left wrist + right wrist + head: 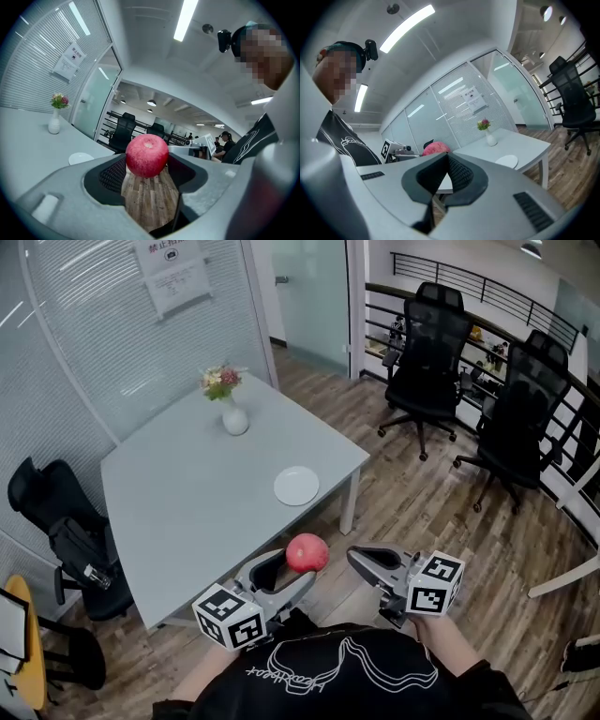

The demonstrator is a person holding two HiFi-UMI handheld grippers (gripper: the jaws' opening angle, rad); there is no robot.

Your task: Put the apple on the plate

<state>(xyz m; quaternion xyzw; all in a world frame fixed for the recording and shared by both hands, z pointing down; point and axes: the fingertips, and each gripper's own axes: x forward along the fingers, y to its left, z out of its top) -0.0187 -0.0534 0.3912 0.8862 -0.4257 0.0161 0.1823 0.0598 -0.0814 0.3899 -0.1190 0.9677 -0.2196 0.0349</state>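
Note:
A red apple [307, 552] sits between the jaws of my left gripper [296, 566], which is shut on it just off the near edge of the grey table [187, 502]. In the left gripper view the apple [147, 155] is held at the fingertips above the wooden floor. A small white plate [296, 486] lies near the table's right front corner, beyond the apple. My right gripper [356, 557] hovers to the right of the apple with its jaws together and nothing in them. The right gripper view shows the apple [436, 148] to the left and the plate [507, 161] to the right.
A white vase with flowers [233, 413] stands at the table's far side. Two black office chairs [427, 352] stand on the wooden floor at the right, another chair [70, 540] at the table's left. A glass wall [141, 324] runs behind the table.

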